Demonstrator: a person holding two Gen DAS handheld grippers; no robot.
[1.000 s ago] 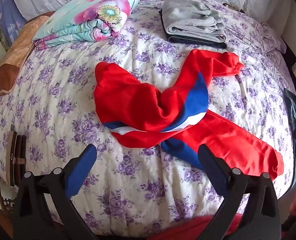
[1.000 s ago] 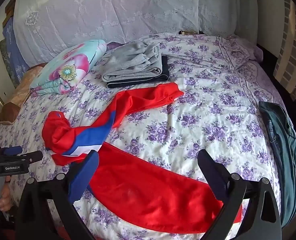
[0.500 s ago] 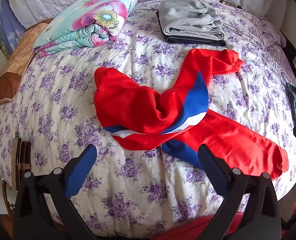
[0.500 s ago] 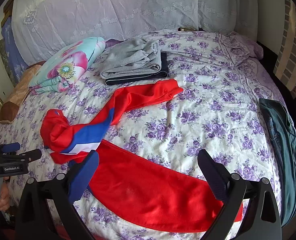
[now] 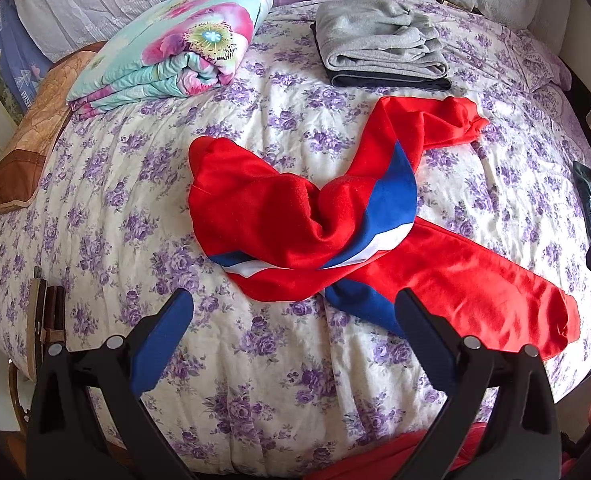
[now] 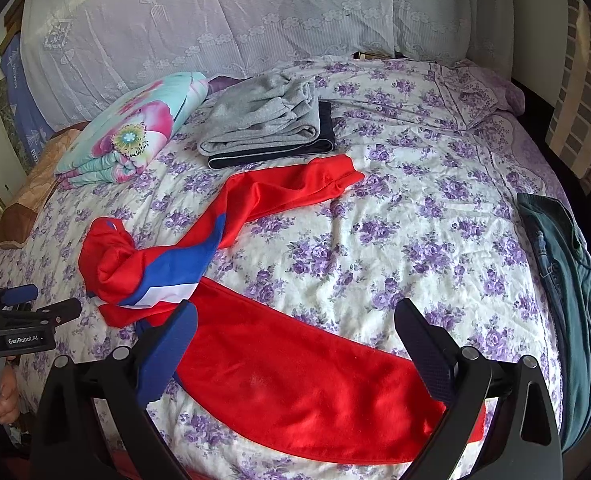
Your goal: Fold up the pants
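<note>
Both jaws wide, empty (pants (image 5: 303, 224) untouched)

Bed (image 6: 395, 240) in purple-flowered quilt, white lace-covered pillows (image 6: 223, 24) (daylit), brick-patterned wall (image 6: 583, 92) at right

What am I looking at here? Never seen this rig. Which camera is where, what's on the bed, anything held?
No robot arm: a person carries a two-finger gripper in each hand, each with a fisheye camera looking along its fingers. One picture is from the left gripper, the other from the right gripper; the left one also shows at the right view's edge. Both are open and hold nothing. On the floral bedspread lie crumpled red pants with blue and white panels, a folded grey garment, a folded flowery quilt and dark green jeans at the edge.
</note>
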